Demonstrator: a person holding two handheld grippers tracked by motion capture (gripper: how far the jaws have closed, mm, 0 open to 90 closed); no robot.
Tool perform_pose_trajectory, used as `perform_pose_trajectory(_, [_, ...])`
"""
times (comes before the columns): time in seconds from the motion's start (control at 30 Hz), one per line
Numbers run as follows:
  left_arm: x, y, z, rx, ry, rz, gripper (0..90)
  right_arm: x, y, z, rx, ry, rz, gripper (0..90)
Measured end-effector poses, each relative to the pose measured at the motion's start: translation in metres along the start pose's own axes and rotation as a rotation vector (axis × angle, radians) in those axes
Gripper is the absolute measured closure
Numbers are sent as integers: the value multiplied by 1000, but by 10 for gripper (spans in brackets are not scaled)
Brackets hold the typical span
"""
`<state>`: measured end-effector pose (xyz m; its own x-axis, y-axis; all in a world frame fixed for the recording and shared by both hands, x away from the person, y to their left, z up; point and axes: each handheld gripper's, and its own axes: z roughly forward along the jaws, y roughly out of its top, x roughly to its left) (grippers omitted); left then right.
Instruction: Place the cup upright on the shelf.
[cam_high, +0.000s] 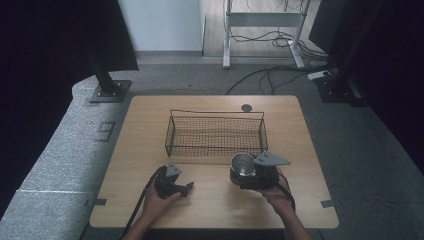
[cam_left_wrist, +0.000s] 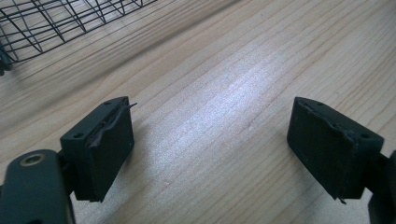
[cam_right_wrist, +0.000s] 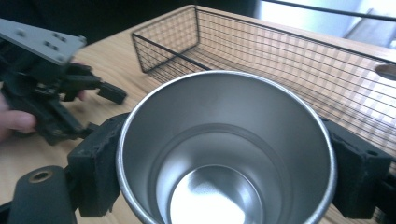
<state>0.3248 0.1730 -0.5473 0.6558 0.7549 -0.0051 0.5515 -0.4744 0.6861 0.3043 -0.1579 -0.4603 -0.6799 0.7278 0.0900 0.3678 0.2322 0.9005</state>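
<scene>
A shiny steel cup (cam_high: 243, 164) is held upright above the wooden table (cam_high: 150, 125), just in front of the wire basket (cam_high: 216, 134). My right gripper (cam_high: 243, 172) is shut on the cup (cam_right_wrist: 224, 154), with a black pad pressed against each side of its wall. The cup's inside is bare metal with nothing in it. My left gripper (cam_high: 187, 188) rests low on the table at the front left, a hand around it. Its jaws stand wide apart (cam_left_wrist: 210, 149) over bare wood. The left gripper (cam_right_wrist: 109, 93) lies off to the left in the right gripper view.
The black wire basket (cam_right_wrist: 289, 60) is rectangular, holds nothing, and sits mid-table behind both grippers. A small round grommet (cam_high: 246, 107) marks the table's far edge. Dark stands and cables lie on the floor beyond.
</scene>
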Motion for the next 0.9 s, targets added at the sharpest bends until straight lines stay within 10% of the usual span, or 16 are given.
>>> perform_pose_trajectory(0.9, [0, 0, 0, 2, 1, 3, 146, -16, 44, 17, -24, -6, 8, 136])
